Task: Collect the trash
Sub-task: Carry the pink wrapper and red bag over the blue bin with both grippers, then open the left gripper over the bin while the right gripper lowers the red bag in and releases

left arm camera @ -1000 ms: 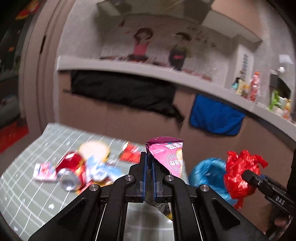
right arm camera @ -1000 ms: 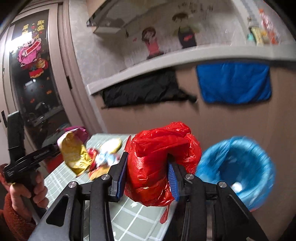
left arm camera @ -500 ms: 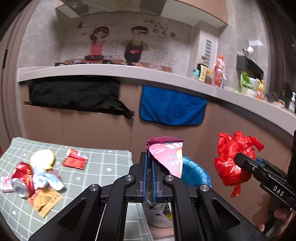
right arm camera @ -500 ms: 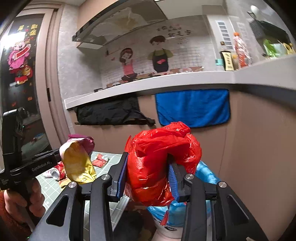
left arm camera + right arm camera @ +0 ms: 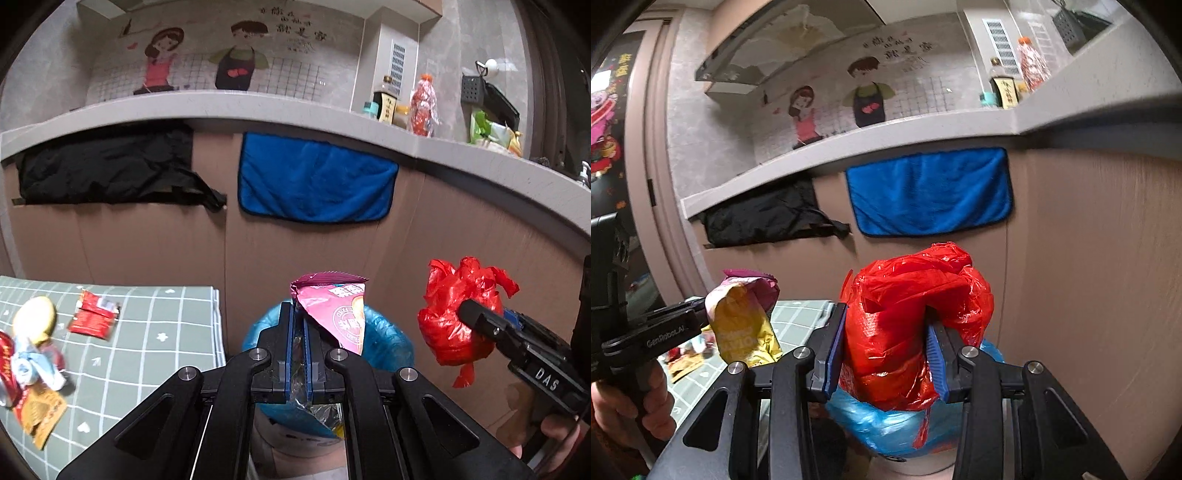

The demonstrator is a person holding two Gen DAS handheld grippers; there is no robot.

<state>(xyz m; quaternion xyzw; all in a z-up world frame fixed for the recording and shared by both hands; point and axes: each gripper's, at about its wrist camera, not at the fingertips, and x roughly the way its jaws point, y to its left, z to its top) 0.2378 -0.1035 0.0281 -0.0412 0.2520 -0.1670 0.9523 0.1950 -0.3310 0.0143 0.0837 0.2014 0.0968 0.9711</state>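
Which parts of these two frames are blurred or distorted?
Left wrist view: the trash pile on the table is smeared, and the counter edge bows from fisheye. Right wrist view: the red plastic bag is sharp, the blue towel soft.

— We have open air over the bin (image 5: 388, 343); its blue-lined mouth lies just below both grippers, with nothing across it.

— And to the sides?

— On our left the table (image 5: 155, 332) edge stands just beside the bin, with a red packet (image 5: 94, 314) and a heap of wrappers (image 5: 33, 362) near its far-left side. Ahead, the brown panel (image 5: 443, 240) closes us off, a blue towel (image 5: 314, 181) hanging flat on it under the jutting counter (image 5: 258, 107).

— Between our hands?

— The snack bag (image 5: 340, 310) and the red plastic bag (image 5: 458, 317) hang well apart, with a clear gap.
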